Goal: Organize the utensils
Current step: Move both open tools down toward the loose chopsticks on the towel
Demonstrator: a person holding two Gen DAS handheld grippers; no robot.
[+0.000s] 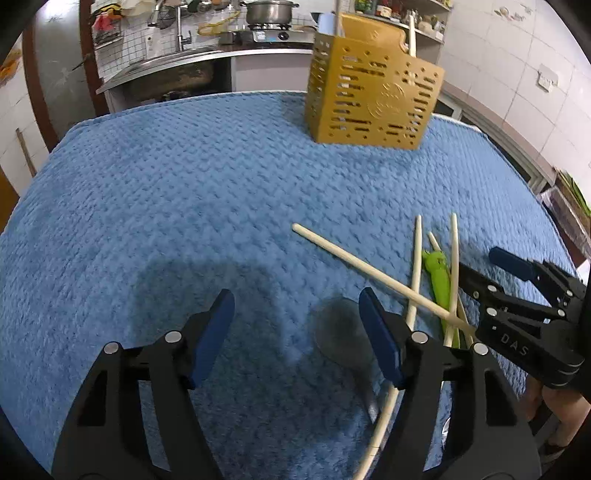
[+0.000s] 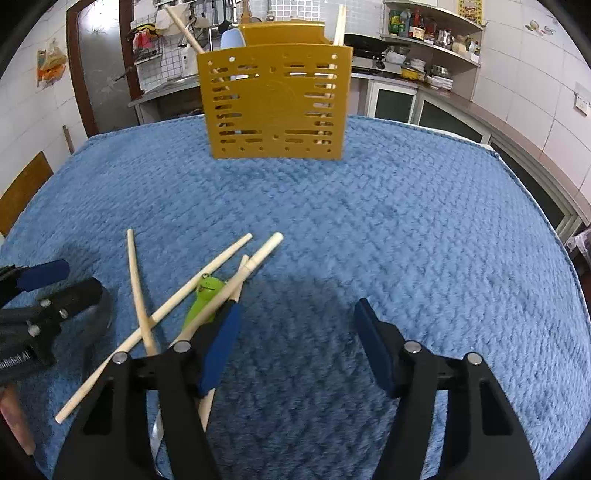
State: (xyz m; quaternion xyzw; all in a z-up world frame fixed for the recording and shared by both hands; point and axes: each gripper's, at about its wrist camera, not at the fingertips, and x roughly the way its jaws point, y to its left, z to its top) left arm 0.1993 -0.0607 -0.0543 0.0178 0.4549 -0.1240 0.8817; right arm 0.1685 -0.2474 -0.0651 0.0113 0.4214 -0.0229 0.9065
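Observation:
A gold slotted utensil holder [image 1: 373, 96] stands at the far side of the blue cloth, with chopsticks and a spoon in it; it also shows in the right wrist view [image 2: 275, 107]. Several pale wooden chopsticks [image 1: 369, 271] lie crossed over a green frog-headed utensil [image 1: 439, 280], also seen in the right wrist view [image 2: 205, 295]. A grey spoon [image 1: 341, 332] lies by my left gripper's right finger. My left gripper [image 1: 297, 334] is open and empty. My right gripper [image 2: 295, 339] is open and empty, just right of the pile; its left finger overlaps the chopsticks [image 2: 192, 288].
The blue quilted cloth [image 1: 166, 203] covers the whole table. A kitchen counter with a sink, stove and pot [image 1: 269, 11] lies behind it. Shelves with jars and dishes [image 2: 424, 33] stand at the back right. A wooden chair back [image 2: 22, 188] is at the left.

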